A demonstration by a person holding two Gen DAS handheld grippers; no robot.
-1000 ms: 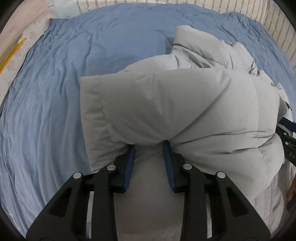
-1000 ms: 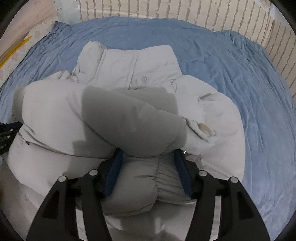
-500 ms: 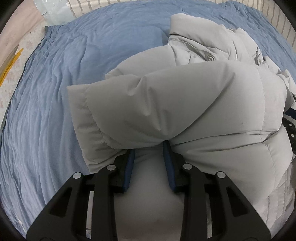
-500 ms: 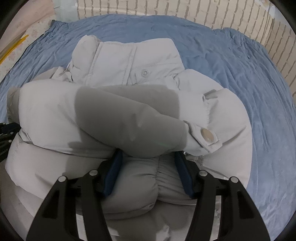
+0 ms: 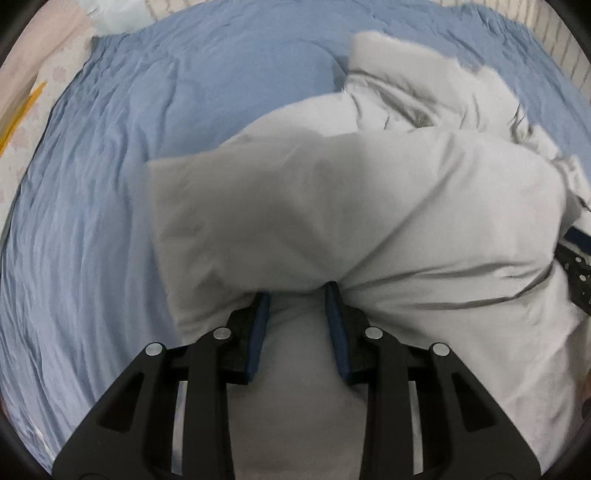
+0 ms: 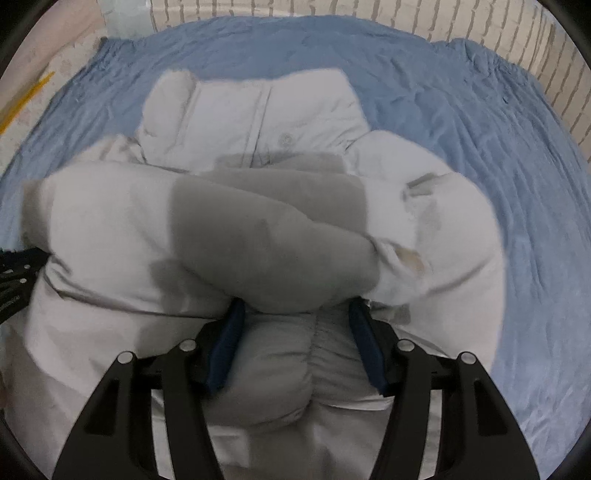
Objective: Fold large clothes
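Observation:
A light grey puffer jacket (image 5: 351, 206) lies on a blue bed sheet (image 5: 92, 221), its collar (image 6: 258, 110) at the far side. My left gripper (image 5: 297, 295) is shut on the jacket's thick lower edge, the fabric bulging over the blue pads. My right gripper (image 6: 295, 310) is shut on the jacket (image 6: 258, 240) too, on a padded fold near a cuff with a button (image 6: 410, 258). Both hold the lower part lifted and folded up over the body. The fingertips are hidden under fabric. The right gripper's black frame (image 5: 576, 266) shows at the left view's right edge.
The blue sheet (image 6: 498, 147) spreads around the jacket on all sides. A striped cream wall or cushion (image 6: 461, 29) runs along the far and right edges. A pale floral surface with a yellow strip (image 5: 22, 107) lies at the left.
Both grippers have carried the held lower part of the jacket further up toward the collar; the collar sits lower and closer in both views. The grips are unchanged.

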